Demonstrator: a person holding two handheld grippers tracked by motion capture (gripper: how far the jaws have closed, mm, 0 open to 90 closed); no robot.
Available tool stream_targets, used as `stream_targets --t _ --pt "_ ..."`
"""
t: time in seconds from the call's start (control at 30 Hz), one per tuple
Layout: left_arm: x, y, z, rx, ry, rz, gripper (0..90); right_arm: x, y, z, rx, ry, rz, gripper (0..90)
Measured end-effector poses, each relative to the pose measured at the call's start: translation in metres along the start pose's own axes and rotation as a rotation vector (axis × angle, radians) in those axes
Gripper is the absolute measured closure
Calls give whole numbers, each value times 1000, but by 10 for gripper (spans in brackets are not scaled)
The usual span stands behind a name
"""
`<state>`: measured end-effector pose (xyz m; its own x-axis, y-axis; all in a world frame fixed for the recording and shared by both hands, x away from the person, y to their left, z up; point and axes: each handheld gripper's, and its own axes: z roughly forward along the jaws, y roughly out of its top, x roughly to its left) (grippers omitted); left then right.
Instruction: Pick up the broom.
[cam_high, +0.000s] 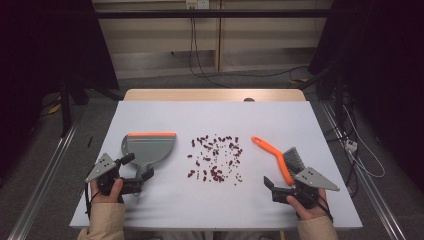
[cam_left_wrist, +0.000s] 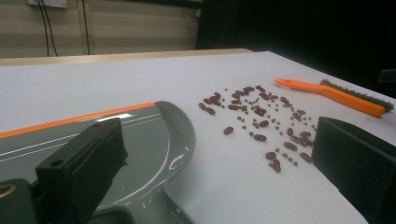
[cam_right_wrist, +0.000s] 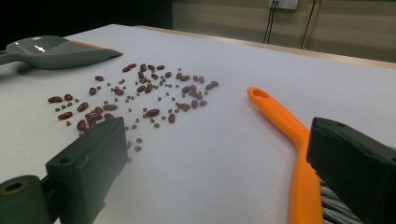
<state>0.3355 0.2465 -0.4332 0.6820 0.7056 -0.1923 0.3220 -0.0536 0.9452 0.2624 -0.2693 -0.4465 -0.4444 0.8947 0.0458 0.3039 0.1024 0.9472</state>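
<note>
1. A dim room with dark drapes at the sides and cables on the floor; in the middle stands a table (cam_high: 165, 200) covered by a matte, pale grey-white sheet.
2. The left gripper (cam_high: 142, 179) rests at the near left, jaws released and holding nothing. Just ahead of it lies a grey plastic dustpan (cam_high: 148, 149), smooth and glossy, with an orange rubber lip on its far edge and its handle pointing back toward those jaws.
3. The right gripper (cam_high: 270, 186) rests at the near right, jaws likewise released and empty. Just beside it, slightly ahead, lies a brush (cam_high: 280, 160) with a slim curved orange handle and stiff grey bristles.
4. Between the two grippers, ahead of both, dark red beans (cam_high: 215, 159) and tiny greenish seeds lie scattered loose.
5. Progress, as I judge it: sweeping has not started. The pan is empty, both tools lie untouched, and everything remains to do.
</note>
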Motion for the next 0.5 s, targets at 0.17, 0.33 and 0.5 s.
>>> stream_targets --t 0.17,0.33,0.5 --pt "-1 0 -3 -7 9 8 26 0 3 0 -6 -10 -9 46" --pt "-2 -1 -6 -11 4 7 26 -1 7 5 -7 2 -18 40" --pt "-2 -2 -10 -13 -5 7 26 -3 15 9 -5 11 -17 32"
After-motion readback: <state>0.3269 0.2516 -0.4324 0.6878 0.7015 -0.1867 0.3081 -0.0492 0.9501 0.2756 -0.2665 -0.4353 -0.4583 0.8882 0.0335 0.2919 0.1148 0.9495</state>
